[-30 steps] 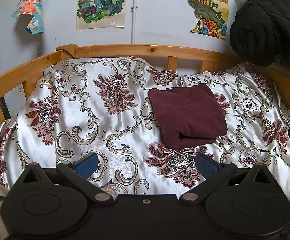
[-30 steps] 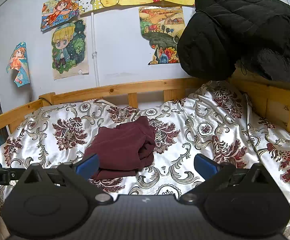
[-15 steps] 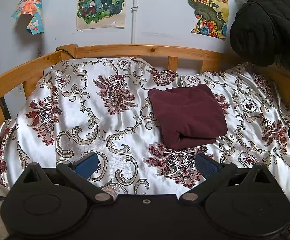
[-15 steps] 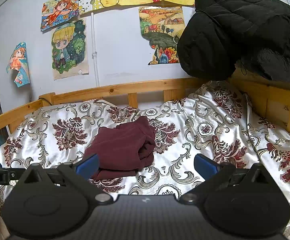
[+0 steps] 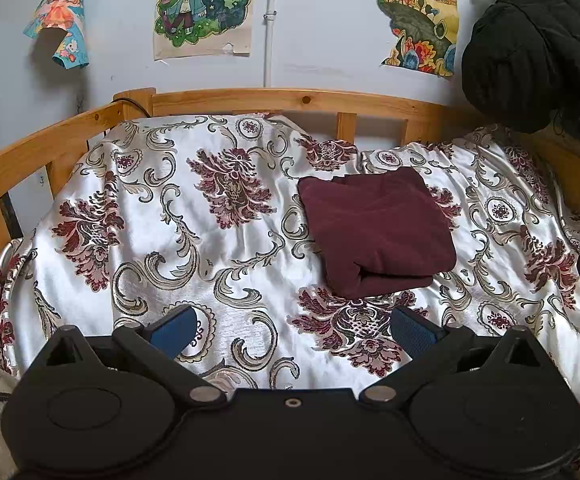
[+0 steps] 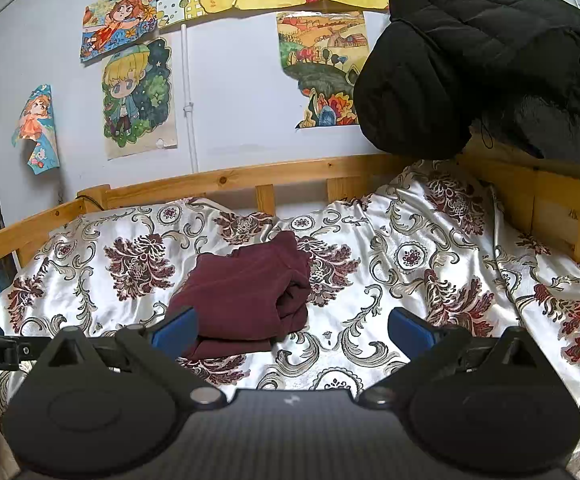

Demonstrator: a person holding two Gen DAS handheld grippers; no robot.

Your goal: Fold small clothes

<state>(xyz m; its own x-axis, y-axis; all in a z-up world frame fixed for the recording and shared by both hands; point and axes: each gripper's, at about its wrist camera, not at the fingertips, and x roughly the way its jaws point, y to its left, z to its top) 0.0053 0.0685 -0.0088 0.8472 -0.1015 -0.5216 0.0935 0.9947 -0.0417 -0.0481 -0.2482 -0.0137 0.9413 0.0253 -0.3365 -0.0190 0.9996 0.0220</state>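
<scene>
A small dark maroon knit garment (image 5: 376, 234), already folded into a thick, roughly square packet, lies on the white satin bedspread with maroon floral and grey scroll print (image 5: 194, 248), toward the headboard half of the bed and a little right of its middle in the left wrist view. Its rounded fold edge faces the cameras, and looser stacked layers show on its right flank in the right wrist view (image 6: 246, 300). By the look of it the folding is done or nearly so, with perhaps only a final squaring or a lift left. The left gripper (image 5: 292, 330) hovers over the near part of the bedspread, jaws spread wide and holding nothing, and the packet lies at about one o'clock from it, beyond the fingertips and apart from them. The right gripper (image 6: 292, 326) is likewise spread wide and empty; from it the packet sits at about eleven o'clock, its near corner seeming just past the left blue pad (image 6: 176, 330). The packet lies between the two tools, and the right one seems the nearer. Behind runs the pine wooden bed rail (image 5: 290, 100), then a pale wall with cartoon posters (image 5: 202, 4), and at two o'clock hangs a black quilted coat (image 6: 474, 60).
</scene>
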